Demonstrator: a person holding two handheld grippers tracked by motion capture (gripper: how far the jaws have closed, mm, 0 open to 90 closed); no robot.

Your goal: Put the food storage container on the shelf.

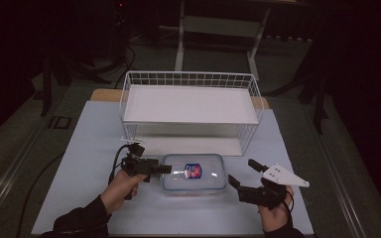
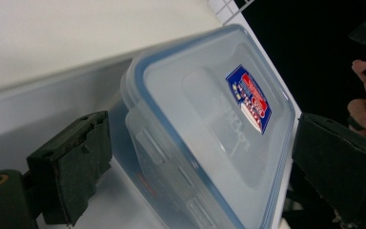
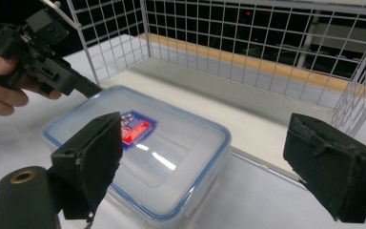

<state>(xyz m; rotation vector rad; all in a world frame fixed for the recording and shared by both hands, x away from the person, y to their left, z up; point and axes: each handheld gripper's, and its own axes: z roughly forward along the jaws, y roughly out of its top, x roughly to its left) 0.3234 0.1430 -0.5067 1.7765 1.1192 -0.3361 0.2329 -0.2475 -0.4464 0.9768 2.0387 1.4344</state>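
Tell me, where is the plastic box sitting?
In the high view, the plastic box sits on the table between left gripper and right gripper, before the wire basket.

— Is anything readable showing on the table?

— One sticker (image 1: 193,171) is sitting on the clear lid (image 1: 213,163) of the plastic box. It is showing blue edges, a red band and some white lettering.

— Are the words coming through?

— No. In the left gripper view the sticker (image 2: 249,98) is appearing largest, yet its print is blurring into white marks. In the right gripper view the sticker (image 3: 134,128) is half hiding behind a black jaw, and nothing on it is reading either.

— Any numbers or signs elsewhere?

— None that I am making out.
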